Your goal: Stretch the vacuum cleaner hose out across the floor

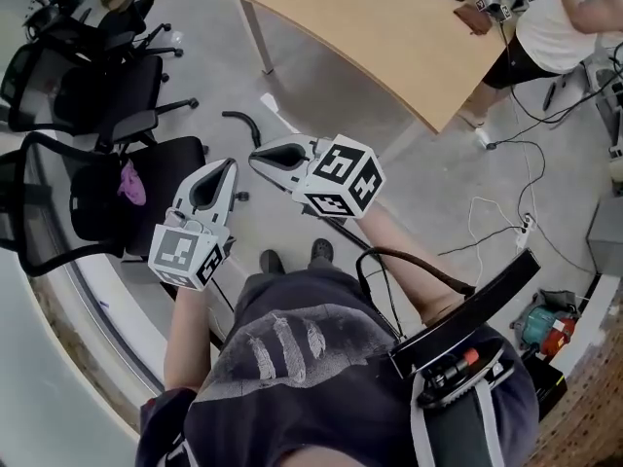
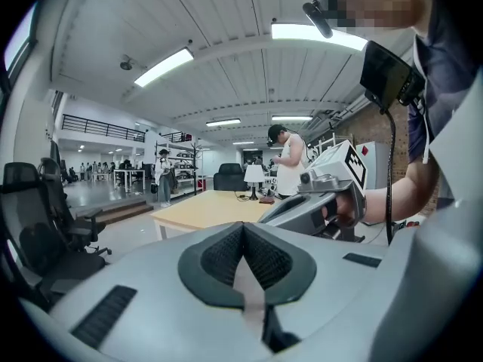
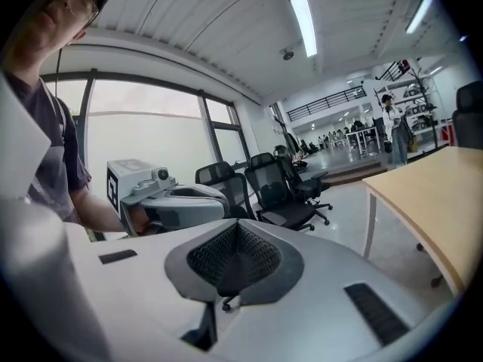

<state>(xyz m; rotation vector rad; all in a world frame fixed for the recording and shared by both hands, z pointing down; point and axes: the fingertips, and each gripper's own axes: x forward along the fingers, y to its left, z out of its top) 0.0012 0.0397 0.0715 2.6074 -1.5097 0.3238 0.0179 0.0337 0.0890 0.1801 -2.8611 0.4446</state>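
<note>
In the head view a black curved hose end (image 1: pixel 245 123) lies on the grey floor beyond my feet, with a white piece (image 1: pixel 271 105) beside it. A thin black tube (image 1: pixel 343 230) runs from under my right gripper toward my shoes. Both grippers are held up at chest height, well above the floor and touching nothing. My left gripper (image 1: pixel 224 166) (image 2: pixel 243 236) points away from me, jaws shut and empty. My right gripper (image 1: pixel 257 157) (image 3: pixel 235 240) points left, also shut and empty. Each gripper view shows the other gripper: the right one (image 2: pixel 326 194), the left one (image 3: pixel 170 200).
A wooden table (image 1: pixel 389 37) stands ahead on the right, with another person (image 1: pixel 565 22) at its far corner. Black office chairs (image 1: pixel 97 86) crowd the left; the nearest (image 1: pixel 97 207) carries a purple cloth (image 1: pixel 131 183). Cables (image 1: pixel 501 217) and a power tool (image 1: pixel 540 324) lie at the right.
</note>
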